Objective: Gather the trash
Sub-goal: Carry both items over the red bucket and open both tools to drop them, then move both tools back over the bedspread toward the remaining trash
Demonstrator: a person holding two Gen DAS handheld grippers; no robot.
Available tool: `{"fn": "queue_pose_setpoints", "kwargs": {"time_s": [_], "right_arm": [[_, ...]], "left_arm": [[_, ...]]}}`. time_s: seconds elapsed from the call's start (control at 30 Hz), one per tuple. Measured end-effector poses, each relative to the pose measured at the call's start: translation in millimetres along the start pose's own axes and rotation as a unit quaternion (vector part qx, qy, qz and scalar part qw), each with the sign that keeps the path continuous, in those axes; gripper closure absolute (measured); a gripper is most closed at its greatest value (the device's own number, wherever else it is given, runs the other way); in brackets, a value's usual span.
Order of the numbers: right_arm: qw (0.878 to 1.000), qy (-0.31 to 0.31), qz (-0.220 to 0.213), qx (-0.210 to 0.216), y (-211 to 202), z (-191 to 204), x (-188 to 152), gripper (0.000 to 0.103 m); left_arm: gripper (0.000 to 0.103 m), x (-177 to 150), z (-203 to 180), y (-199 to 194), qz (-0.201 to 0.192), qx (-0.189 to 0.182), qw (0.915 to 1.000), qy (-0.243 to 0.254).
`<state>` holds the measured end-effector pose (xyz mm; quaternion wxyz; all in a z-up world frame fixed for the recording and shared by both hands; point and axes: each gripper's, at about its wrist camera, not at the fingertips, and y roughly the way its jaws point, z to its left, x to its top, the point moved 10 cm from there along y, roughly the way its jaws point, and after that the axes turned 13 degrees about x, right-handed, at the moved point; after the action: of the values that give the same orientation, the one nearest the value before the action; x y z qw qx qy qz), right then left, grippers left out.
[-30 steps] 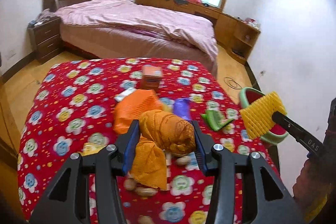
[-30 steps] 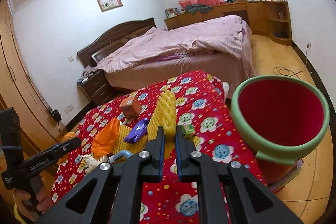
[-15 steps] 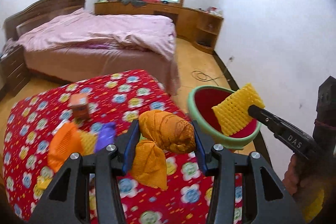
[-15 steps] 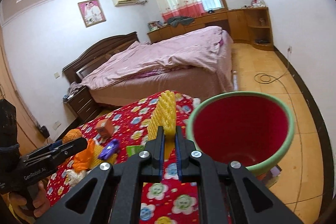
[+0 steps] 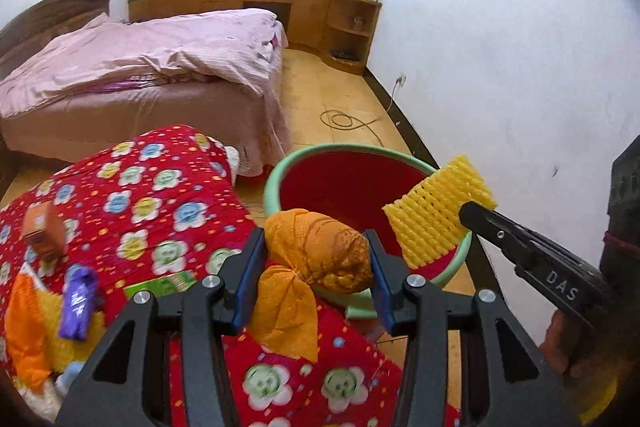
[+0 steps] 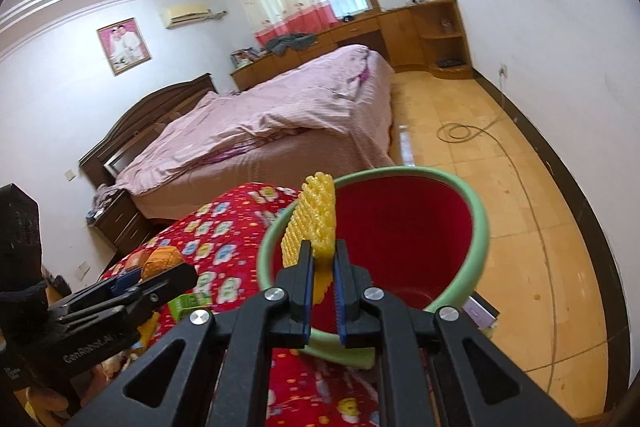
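Note:
My left gripper (image 5: 316, 259) is shut on an orange net bag (image 5: 320, 255) and holds it at the near rim of the red bin with a green rim (image 5: 272, 179). My right gripper (image 6: 322, 259) is shut on a yellow foam net sleeve (image 6: 314, 219) held over the bin's (image 6: 478, 223) left rim. The right gripper also shows in the left wrist view (image 5: 464, 213), with the yellow sleeve (image 5: 436, 211) over the bin's right side. The left gripper shows in the right wrist view (image 6: 132, 277) at lower left, with the orange bag (image 6: 160, 257).
The red flowered quilt (image 5: 168, 187) carries an orange carton (image 5: 44, 231), a purple wrapper (image 5: 78, 301), an orange bag (image 5: 24, 323) and a green packet (image 5: 160, 285). A pink bed (image 5: 140, 67) stands behind. A cable (image 6: 460, 133) lies on the wooden floor.
Both grippers have swung right from over the quilt toward the bin, carrying the orange bag and the yellow sleeve. The bin now lies directly under both loads.

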<state>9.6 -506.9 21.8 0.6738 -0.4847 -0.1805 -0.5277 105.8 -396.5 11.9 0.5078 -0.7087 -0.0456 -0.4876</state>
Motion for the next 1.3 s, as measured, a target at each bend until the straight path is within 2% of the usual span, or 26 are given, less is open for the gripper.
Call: {"fn": "queue_pose_setpoints", "kwargs": {"time_s": [0.33,0.63,0.87,1.3], "right_arm": [[0.999,0.03,0.006,-0.034,7,-53,-10,0.092],[0.998,0.049,0.01,-0.042,11,-73,-13,0.089],[0.998,0.055,0.007,-0.035,10,-72,-13,0.073],[0.999,0.045,-0.001,-0.014,-11,-41,-16,0.07]], "left_arm": [[0.053,-5,-38,49,0.023,-0.018,0.9989,0.036],[0.042,-7,-43,68,0.029,-0.012,0.9983,0.049],[0.042,-8,-40,64,0.031,-0.013,0.9985,0.042],[0.042,-11,-5,26,0.023,0.001,0.9997,0.0]]}}
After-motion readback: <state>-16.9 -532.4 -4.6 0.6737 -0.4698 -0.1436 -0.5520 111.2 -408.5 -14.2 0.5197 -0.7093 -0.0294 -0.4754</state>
